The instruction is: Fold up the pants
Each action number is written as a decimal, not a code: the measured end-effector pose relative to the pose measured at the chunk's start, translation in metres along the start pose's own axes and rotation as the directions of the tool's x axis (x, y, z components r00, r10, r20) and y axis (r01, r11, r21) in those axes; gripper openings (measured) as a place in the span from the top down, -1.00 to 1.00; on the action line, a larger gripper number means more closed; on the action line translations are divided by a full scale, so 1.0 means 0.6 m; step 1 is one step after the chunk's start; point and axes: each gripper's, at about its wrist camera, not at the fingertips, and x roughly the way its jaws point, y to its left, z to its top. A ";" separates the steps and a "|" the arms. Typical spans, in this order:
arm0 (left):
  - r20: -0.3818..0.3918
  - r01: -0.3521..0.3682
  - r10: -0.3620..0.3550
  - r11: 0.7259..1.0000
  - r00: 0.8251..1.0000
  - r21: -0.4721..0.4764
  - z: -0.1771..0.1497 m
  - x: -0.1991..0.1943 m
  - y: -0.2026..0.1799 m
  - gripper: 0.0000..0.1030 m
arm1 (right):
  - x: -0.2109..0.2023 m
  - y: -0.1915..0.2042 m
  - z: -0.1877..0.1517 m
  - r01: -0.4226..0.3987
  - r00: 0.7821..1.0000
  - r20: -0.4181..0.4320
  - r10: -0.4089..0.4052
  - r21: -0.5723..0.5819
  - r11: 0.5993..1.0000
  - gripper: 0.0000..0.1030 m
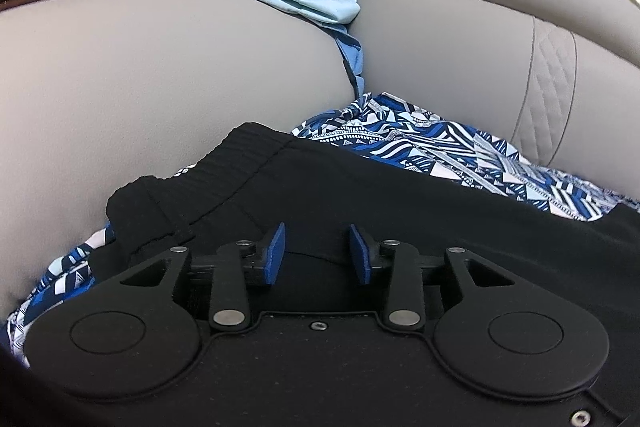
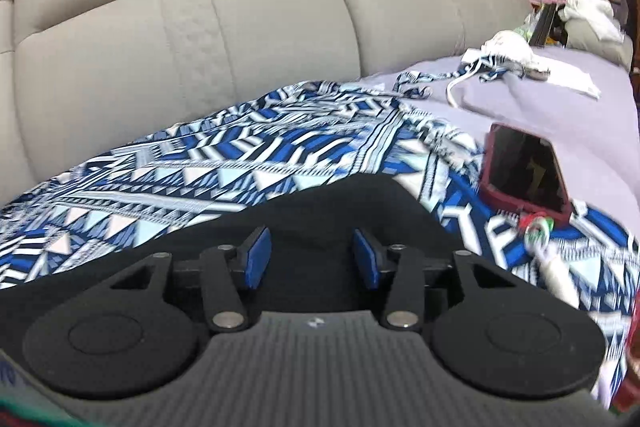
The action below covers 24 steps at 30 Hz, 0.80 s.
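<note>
The pants [image 1: 360,195] are lying spread on a patterned cloth [image 1: 440,151] on the sofa [image 1: 140,67] seat, and every place here is being given from them. They are black and matte, with a ribbed elastic waistband [image 1: 224,167] showing at their left end in the left wrist view; their long axis is running across both views, left to right, along the sofa back. The left gripper [image 1: 316,253] is being held low over the waistband end, fingers [image 1: 276,255] partly open with black fabric beneath the gap but nothing being pinched. The right gripper [image 2: 312,255] is being held over the other stretch of the pants [image 2: 340,203], near their far edge, fingers [image 2: 256,259] parted about halfway and empty. A phone [image 2: 524,175] is lying on the cloth just right of the pants. Judged from this, the left hand is nearer the waistband, so the fold is likely being set up along the long axis
</note>
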 end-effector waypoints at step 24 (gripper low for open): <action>-0.003 0.011 -0.011 1.000 1.000 -0.011 0.001 0.002 0.005 0.02 | -0.167 -0.243 -0.090 -0.053 0.998 0.011 0.058 0.609 0.791 -0.44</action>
